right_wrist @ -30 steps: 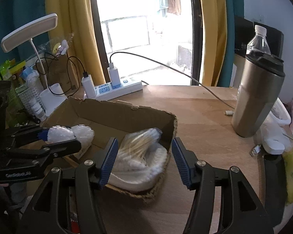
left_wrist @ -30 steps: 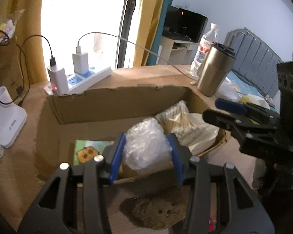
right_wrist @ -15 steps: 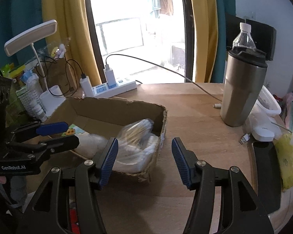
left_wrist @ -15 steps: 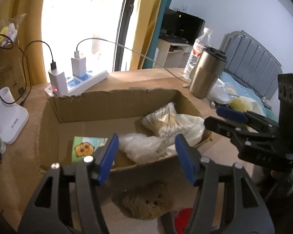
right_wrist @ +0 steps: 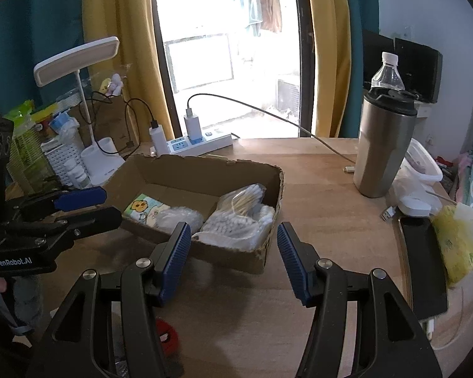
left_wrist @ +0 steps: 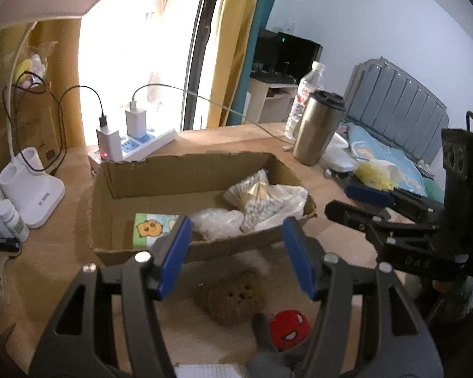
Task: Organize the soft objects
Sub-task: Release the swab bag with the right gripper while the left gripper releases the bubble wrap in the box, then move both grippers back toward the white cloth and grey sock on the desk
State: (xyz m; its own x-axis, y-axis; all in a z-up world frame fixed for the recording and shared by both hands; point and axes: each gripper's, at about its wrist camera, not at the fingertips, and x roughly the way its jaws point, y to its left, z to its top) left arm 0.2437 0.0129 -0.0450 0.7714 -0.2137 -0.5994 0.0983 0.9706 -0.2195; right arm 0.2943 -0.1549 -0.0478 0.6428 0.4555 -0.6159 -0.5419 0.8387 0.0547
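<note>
A shallow cardboard box (left_wrist: 186, 167) (right_wrist: 205, 167) sits on the wooden desk. In it lie a clear plastic bag (left_wrist: 217, 222) (right_wrist: 178, 219), a bag of cotton swabs (left_wrist: 261, 195) (right_wrist: 242, 201) and a small cartoon packet (left_wrist: 151, 226) (right_wrist: 142, 208). A brown plush bear (left_wrist: 233, 299) and a red plush toy (left_wrist: 288, 326) (right_wrist: 167, 334) lie on the desk in front of the box. My left gripper (left_wrist: 236, 252) is open and empty above the bear. My right gripper (right_wrist: 233, 258) is open and empty near the box's front edge.
A steel tumbler (left_wrist: 317, 129) (right_wrist: 384, 145) and a water bottle (right_wrist: 388, 72) stand right of the box. A power strip with chargers (left_wrist: 132, 145) (right_wrist: 198, 141) lies behind it. A white lamp base (left_wrist: 31, 186) stands at left. A yellow packet (right_wrist: 454, 245) lies at far right.
My left gripper opened, let the clear plastic bag drop into the box, and drew back and up. My right gripper also pulled back from the box.
</note>
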